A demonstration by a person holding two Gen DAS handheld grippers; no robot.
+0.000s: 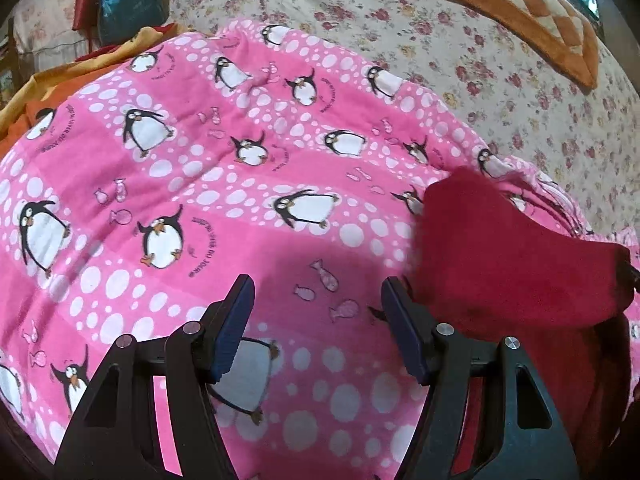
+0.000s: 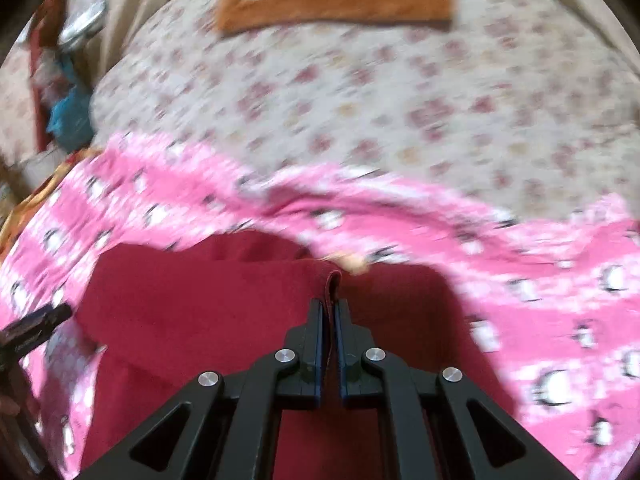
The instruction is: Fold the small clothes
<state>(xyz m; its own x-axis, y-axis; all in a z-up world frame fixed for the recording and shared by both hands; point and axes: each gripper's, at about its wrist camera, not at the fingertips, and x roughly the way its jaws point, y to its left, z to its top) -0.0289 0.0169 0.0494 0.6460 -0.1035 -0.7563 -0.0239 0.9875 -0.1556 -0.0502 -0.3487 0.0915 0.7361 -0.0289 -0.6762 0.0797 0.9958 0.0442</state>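
Right claw is clamped on a folded edge of the red garment, the fabric pinched between its two closed pads at the centre of the right wrist view. From that pinch the red cloth spreads toward the lower left of the frame and hangs down under the claw, so its long run lies left and downward from the grip. Left claw stands open and holds nothing; in the left wrist view the red garment lies at the right of the frame, just beside its right-hand pad, so this claw is near the free side of the cloth and would likely reach rightward for it.

Underneath, the pink penguin blanket covers the near part of the bed, and the garment rests on it. Beyond it the flowered bedsheet runs to the top of the frame, with an orange checked cushion at upper right. No containers are clearly in view; a blue bag sits at upper left, contents hidden.
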